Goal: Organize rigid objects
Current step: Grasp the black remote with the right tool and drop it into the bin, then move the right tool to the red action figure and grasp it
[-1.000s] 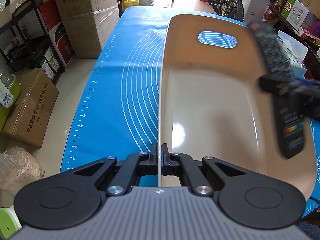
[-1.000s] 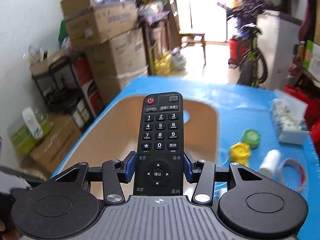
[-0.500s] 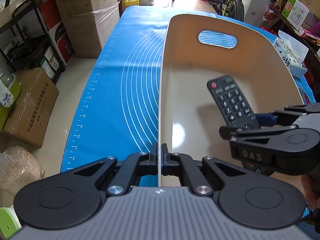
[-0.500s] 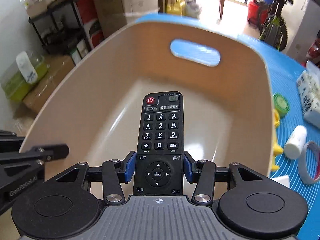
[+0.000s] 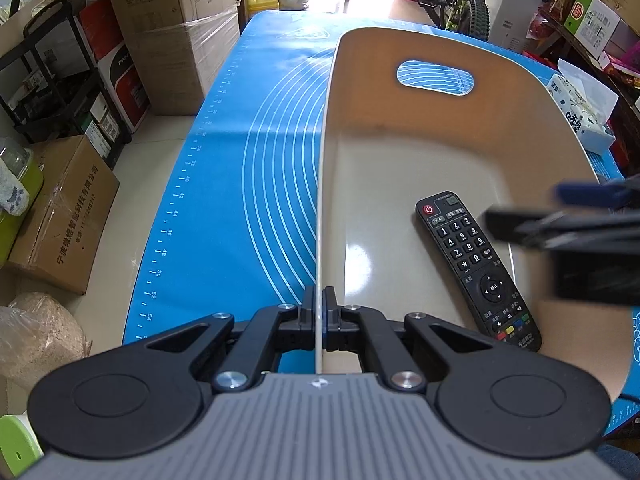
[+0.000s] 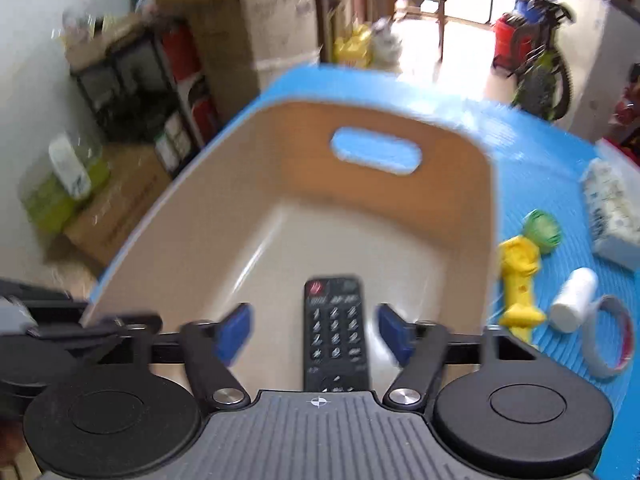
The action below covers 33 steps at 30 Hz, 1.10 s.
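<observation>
Black remote [image 5: 476,268] — seemingly flat in bin [image 5: 460,132]

Blue measuring mat [image 5: 248,168] covers the table, filling the frame centre. Beige bin [image 6: 192,216] stands on it. At right lie a yellow toy [image 6: 518,276], green cap [image 6: 542,232], white bottle [image 6: 574,300], tape roll [image 6: 616,340] and tissue pack [image 6: 612,212].

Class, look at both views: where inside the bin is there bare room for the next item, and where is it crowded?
Bare floor lies between the remote and the bin wall with the handle slot, and beside the remote toward the wall the left gripper clamps. The remote's corner is crowded, with the open right gripper over it.
</observation>
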Motion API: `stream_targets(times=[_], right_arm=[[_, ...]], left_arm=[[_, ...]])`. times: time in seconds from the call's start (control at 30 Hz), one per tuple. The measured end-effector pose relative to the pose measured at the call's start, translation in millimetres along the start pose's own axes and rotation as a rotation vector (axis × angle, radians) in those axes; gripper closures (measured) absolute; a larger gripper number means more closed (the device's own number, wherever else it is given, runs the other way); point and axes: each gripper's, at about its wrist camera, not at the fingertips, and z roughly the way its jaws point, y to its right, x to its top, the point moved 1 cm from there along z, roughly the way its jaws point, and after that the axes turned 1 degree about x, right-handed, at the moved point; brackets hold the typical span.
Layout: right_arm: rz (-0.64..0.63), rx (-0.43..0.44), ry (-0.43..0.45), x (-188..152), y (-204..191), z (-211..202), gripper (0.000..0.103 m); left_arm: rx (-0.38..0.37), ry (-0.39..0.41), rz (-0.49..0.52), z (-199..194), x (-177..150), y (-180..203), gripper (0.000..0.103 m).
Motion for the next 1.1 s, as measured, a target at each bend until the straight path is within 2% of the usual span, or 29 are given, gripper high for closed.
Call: stream_targets(times=[0.17,0.37,0.47,0.7,0.87,1.1], right_arm=[[0.07,-0.022,0.12,3,33,-47,0.009],[0.15,-0.115,0.166,-13,77,-80,0.002],[0.165,-0.152,0.147,-27,94,-81,0.002],[0.134,-0.271,0.02,-66,114,-64,0.002],[0.14,-0.312,0.001,-90,123,-54,0.002],[0.211,-0.222,-0.01,-107,132,-44,0.003]], left_arm=[[0.002,0.0,0.003,0,-1,0,0.099],[0.002,-0.001,0.002,0,0,0,0.099],[0.004,0.0,0.003,-2,0,0,0.099],[0.006,0.003,-0.001,-3,1,-1,0.099],[0.002,0.003,-0.007,-4,0,-2,0.099],[0.004,0.004,-0.001,-4,0,-1,0.099]])
